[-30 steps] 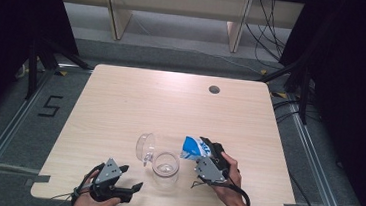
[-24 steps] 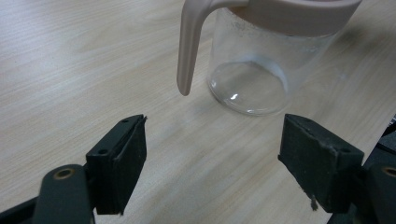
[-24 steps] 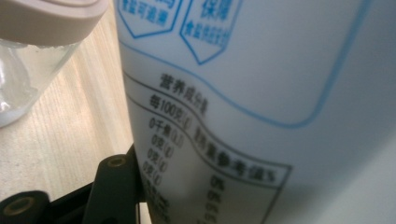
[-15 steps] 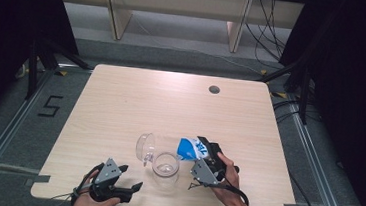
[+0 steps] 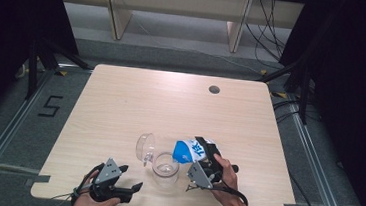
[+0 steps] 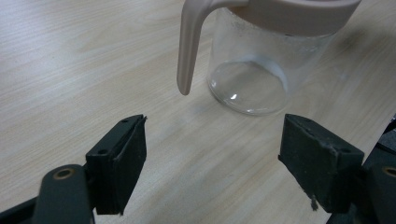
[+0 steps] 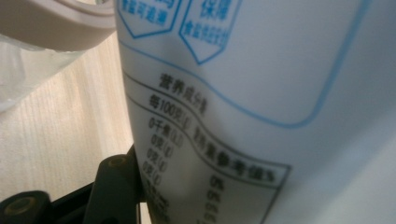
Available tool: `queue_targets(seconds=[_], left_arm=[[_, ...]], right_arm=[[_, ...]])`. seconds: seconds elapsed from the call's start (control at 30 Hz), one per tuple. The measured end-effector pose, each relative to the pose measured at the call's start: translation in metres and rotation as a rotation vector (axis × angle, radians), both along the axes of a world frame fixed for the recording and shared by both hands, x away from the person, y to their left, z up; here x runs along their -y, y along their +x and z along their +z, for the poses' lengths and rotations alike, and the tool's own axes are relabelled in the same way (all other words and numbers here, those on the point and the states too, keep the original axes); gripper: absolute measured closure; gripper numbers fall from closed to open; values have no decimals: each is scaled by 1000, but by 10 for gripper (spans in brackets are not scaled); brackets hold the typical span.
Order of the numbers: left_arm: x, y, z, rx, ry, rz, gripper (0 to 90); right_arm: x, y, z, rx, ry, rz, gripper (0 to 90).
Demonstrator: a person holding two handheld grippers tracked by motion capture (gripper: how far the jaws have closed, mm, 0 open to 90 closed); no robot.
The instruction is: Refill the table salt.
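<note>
The blue-and-white carton, clamped in the right tongs, tips over the glass pitcher mid-desk, left tongs wide and empty beside it — overtilt, and it could spill past the rim.

Counter: light wood-grain laminate, matt, smooth. Jug: clear glossy glass or plastic, hard to tell; rim and handle matt beige plastic. Carton: white and blue printed, smooth, slight sheen, likely coated paper. Left hand-held gripper pads: matt black rubber, scuffed.
</note>
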State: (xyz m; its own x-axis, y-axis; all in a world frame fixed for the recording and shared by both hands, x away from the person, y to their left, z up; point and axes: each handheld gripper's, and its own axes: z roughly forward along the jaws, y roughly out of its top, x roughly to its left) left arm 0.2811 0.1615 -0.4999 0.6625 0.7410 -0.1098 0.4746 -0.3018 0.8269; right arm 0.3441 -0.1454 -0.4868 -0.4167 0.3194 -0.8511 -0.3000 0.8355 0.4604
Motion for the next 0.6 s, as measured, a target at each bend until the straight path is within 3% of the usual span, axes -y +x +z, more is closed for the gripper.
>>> queue_targets(seconds=[0.37, 0.4, 0.43, 0.47, 0.6], left_arm=[[0, 0, 0, 2, 1, -1, 226], [0, 0, 0, 2, 2, -1, 226], [0, 0, 0, 3, 3, -3, 226], [0, 0, 0, 3, 2, -4, 226], [1, 0, 0, -7, -7, 5, 226]], right_arm=[[-3, -1, -2, 34, -40, 2, 459], [-3, 1, 2, 71, -89, 25, 459], [-3, 1, 1, 73, -88, 20, 460], [-3, 1, -3, 38, -42, 11, 460], [-5, 0, -4, 36, -60, 3, 460]])
